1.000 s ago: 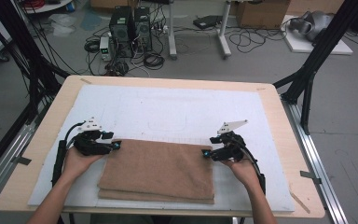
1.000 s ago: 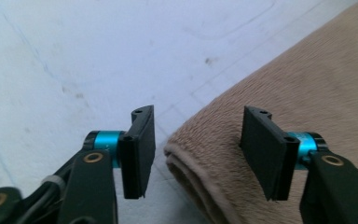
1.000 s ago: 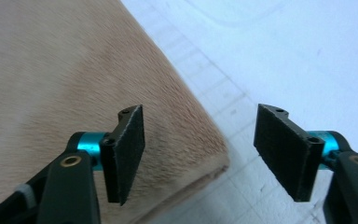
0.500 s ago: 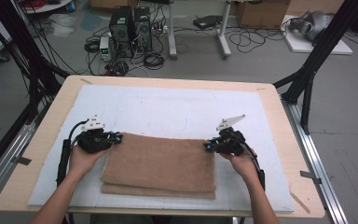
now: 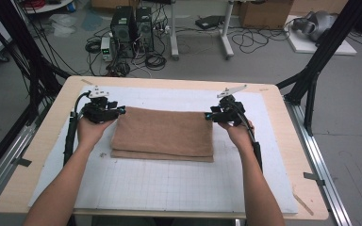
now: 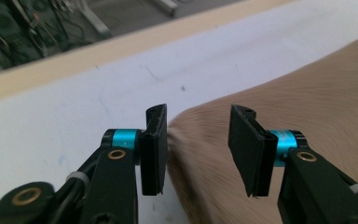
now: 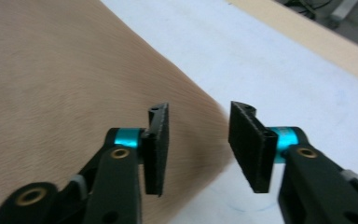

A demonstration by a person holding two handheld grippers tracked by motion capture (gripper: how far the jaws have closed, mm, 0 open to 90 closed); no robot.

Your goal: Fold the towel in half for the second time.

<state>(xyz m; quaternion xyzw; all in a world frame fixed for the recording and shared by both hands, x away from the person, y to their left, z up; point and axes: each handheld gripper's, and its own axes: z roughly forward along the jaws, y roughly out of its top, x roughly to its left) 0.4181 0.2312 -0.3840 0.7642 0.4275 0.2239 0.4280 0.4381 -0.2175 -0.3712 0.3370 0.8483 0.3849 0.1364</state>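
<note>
Folded brown towel (image 5: 162, 133) sits mid-desk on the white grid mat (image 5: 169, 188), far edge between the claws. Left claw (image 5: 120, 110) and right claw (image 5: 209, 116) part open, just been opening, holding nothing, each at a far corner. Soft, light, floppy; pinch all layers at corners. Desk (image 5: 42, 141) rim beyond.

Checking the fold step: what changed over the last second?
Both hands carried the towel away from the person toward the far side of the table. The left claw and right claw have just been opening: jaws apart, towel let go, lying beyond them. Towel stays folded.
</note>
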